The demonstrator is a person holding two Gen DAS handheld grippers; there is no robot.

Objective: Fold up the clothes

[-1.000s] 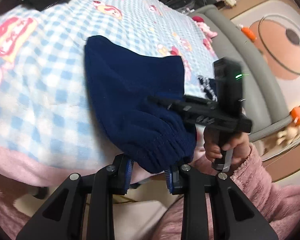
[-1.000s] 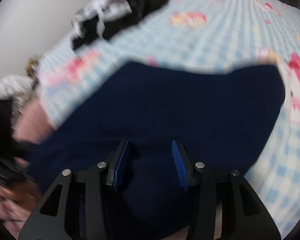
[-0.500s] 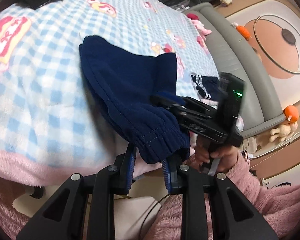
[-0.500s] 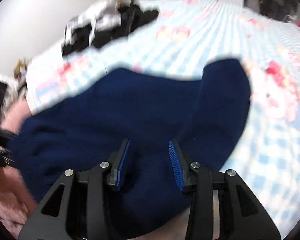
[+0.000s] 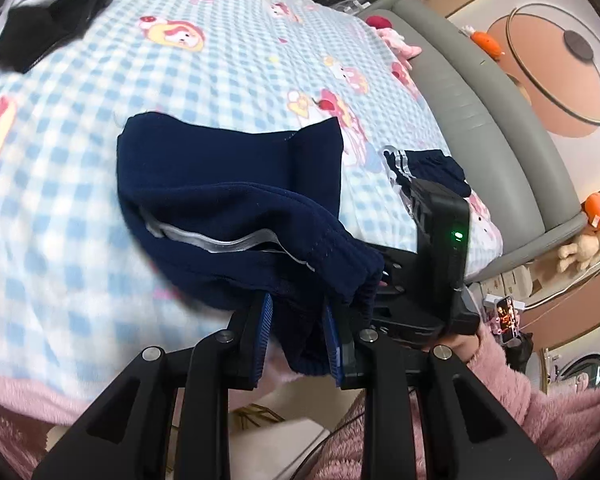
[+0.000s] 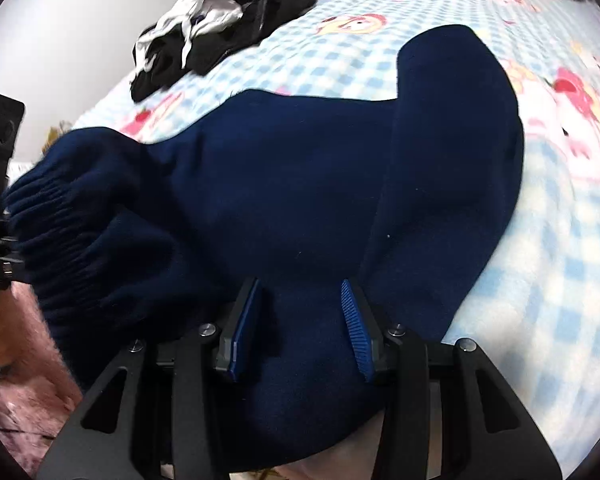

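A navy fleece garment [image 5: 228,184] with ribbed elastic hem lies folded on the blue-checked bedsheet [image 5: 100,80], its near end lifted off the bed edge. My left gripper [image 5: 298,334] is shut on the ribbed hem of the garment. My right gripper [image 6: 300,320] has navy fabric [image 6: 320,184] between its jaws and grips the same garment; its body shows in the left wrist view [image 5: 432,272], just right of the hem.
A black and white clothes pile [image 6: 220,36] lies at the far side of the bed, also in the left wrist view [image 5: 48,8]. Another navy striped garment [image 5: 424,168] lies near the grey padded headboard [image 5: 480,120]. A pink fleece blanket [image 5: 20,400] hangs over the near edge.
Both grippers closed onto the garment's near end and lifted it up and forward over the rest. A grey inner band of the garment now shows.
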